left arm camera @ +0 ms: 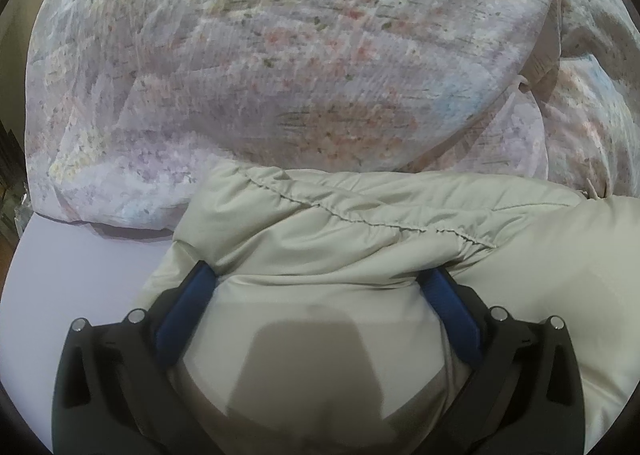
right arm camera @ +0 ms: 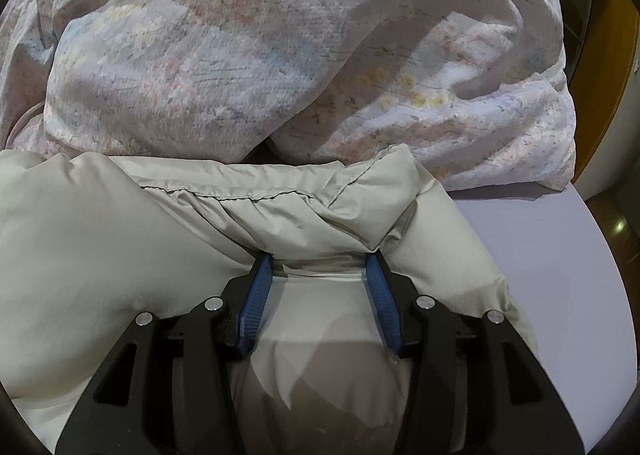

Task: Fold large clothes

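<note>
One puffy, pale beige padded jacket [left arm camera: 360,223] lies on the smooth lilac sheet [left arm camera: 80,275]. It has one stitched seam along its far edge. Behind the jacket is one big crumpled quilt with small pink and yellow flowers [left arm camera: 280,55], touching the jacket's far edge.

The left gripper [left arm camera: 318,279] is on the jacket with its two blue fingers [left arm camera: 188,307] wide apart and jacket cloth bulging between them. The right gripper [right arm camera: 320,263] is on the jacket too. Its two blue fingers [right arm camera: 256,303] are opening, with jacket cloth between them.
</note>
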Motion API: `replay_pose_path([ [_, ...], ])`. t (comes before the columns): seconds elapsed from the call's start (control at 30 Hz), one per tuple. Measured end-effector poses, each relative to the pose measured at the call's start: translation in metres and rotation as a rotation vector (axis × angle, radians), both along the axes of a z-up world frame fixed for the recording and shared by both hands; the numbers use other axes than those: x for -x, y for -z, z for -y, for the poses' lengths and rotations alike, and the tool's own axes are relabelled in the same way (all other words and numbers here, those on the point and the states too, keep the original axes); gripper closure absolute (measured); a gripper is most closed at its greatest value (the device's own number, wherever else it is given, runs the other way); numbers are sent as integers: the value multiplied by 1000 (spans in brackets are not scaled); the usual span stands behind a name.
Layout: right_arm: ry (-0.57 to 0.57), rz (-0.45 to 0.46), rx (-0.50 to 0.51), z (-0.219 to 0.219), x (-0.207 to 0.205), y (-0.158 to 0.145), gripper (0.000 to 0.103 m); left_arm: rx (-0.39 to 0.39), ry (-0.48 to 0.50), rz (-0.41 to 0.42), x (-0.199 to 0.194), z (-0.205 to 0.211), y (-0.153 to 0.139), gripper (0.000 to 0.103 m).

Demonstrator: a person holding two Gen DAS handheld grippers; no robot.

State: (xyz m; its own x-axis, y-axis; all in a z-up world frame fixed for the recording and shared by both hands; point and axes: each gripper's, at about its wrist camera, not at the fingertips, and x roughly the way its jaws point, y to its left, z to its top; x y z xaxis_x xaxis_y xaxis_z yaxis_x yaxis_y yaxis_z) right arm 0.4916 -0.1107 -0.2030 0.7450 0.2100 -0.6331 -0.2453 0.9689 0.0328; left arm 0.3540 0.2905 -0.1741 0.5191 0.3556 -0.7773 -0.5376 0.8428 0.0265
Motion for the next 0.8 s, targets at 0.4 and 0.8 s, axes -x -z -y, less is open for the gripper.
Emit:
replay_pose_path([
  [0.4, -8, -13, -37, 10, -7, 2, 51, 36, 2, 19, 3, -8, 7, 2],
  [0.8, 17, -122, 6, 18, -9, -10, 46, 5, -10, -90, 6, -9, -11, 3],
])
